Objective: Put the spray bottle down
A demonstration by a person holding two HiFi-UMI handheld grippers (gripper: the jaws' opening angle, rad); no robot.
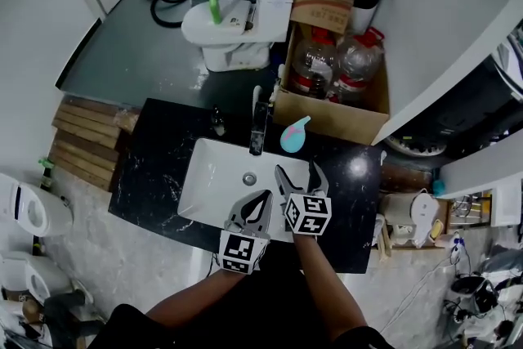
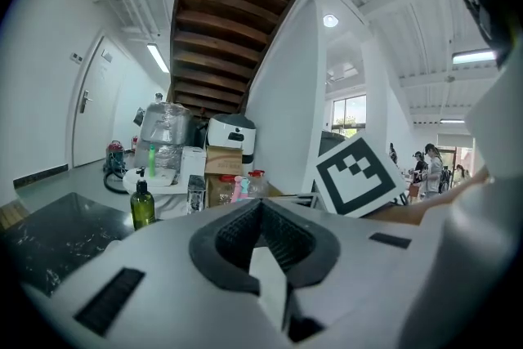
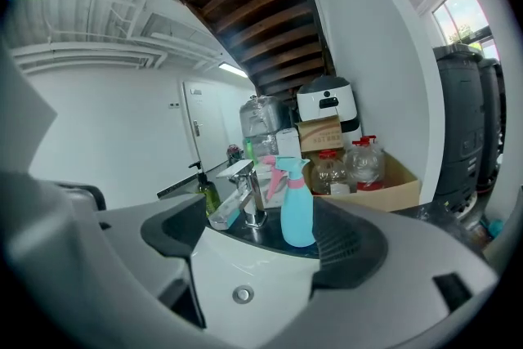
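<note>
Left tongs (image 1: 261, 199) first: the tips are pressed together in the left gripper view (image 2: 261, 205), with nothing between the ribbed pads. They hover over the near edge of the white sink basin (image 1: 208, 176), marker cube (image 1: 239, 251) trailing toward the person.

Right tongs (image 1: 297, 169) sit just beside them, a little further out over the basin, and these are spread wide. In the right gripper view (image 3: 261, 239) only the basin (image 3: 245, 270) and its drain show through the gap, so they have hold of nothing.

Beyond that opening stands the spray bottle (image 3: 297, 212), turquoise with a pink collar, upright on the black marbled table (image 1: 155, 167). From the head view the spray bottle (image 1: 292, 136) is at the back rim of the sink, just right of the chrome faucet (image 1: 259, 127), clear of both tongs. The faucet (image 3: 249, 196) shows just left of the bottle.

A green pump bottle (image 2: 142, 207) stands on the table on the faucet's other side.

Further back, an open cardboard box (image 1: 327, 117) butts against the table, with two big clear jugs (image 1: 315, 61) with red caps standing inside. Left of the box, a white toilet (image 1: 225, 24) sits on the grey floor.
</note>
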